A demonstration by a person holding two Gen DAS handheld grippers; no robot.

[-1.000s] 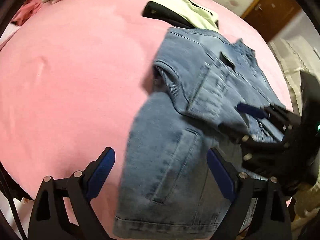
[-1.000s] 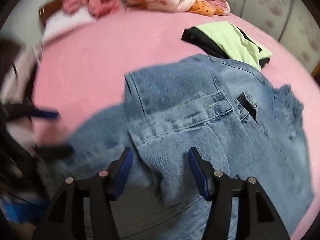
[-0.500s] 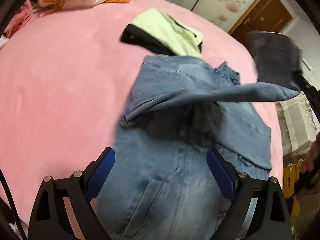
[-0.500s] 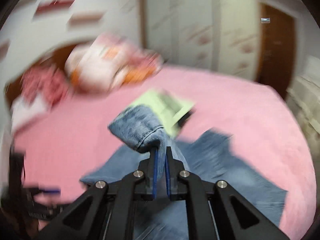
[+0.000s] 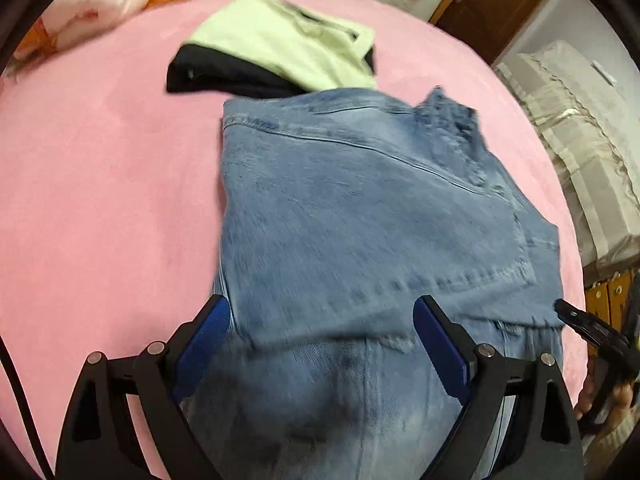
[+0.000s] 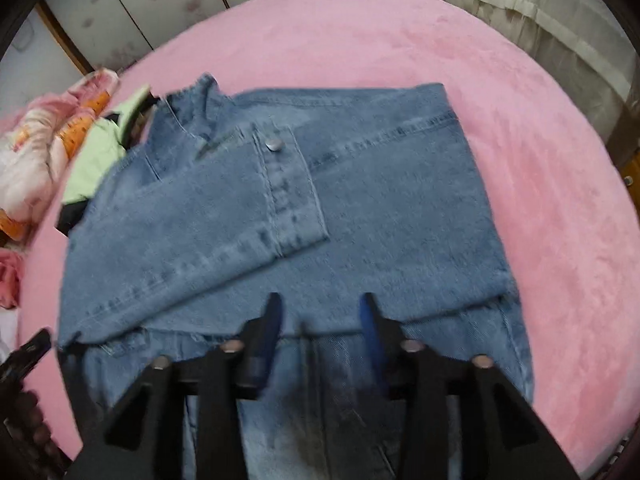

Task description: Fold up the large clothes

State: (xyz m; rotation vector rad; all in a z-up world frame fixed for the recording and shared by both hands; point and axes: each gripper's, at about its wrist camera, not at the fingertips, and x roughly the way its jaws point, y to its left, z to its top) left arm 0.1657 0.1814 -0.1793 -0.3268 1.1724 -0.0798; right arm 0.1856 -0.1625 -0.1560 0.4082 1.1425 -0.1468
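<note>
Across the whole scene the pink bed cover [image 6: 460, 80] filled both views, and your denim jacket [image 6: 380, 208] lay flat near its middle, collar toward the far side. One sleeve [image 6: 200, 248] was folded across the jacket's body, its buttoned cuff [image 6: 288, 200] resting on the fabric near the centre. Beyond the collar sat a folded pile of light green and black clothes [image 5: 280, 52], just touching the jacket's far edge in your left view. A rumpled floral quilt [image 6: 36, 152] sat at the far edge of the bed, past that pile. Your left gripper [image 5: 320, 352] hung over the near part of the jacket with its blue pads wide apart and nothing pinched between them; only flat denim showed beneath. Your right gripper [image 6: 320, 332] hovered above the jacket's lower half, its jaws opening, with no cloth caught between the pads. Each gripper showed at the edge of the other's view, blurred, with your fingers [image 5: 588, 396] wrapped round the handle
</note>
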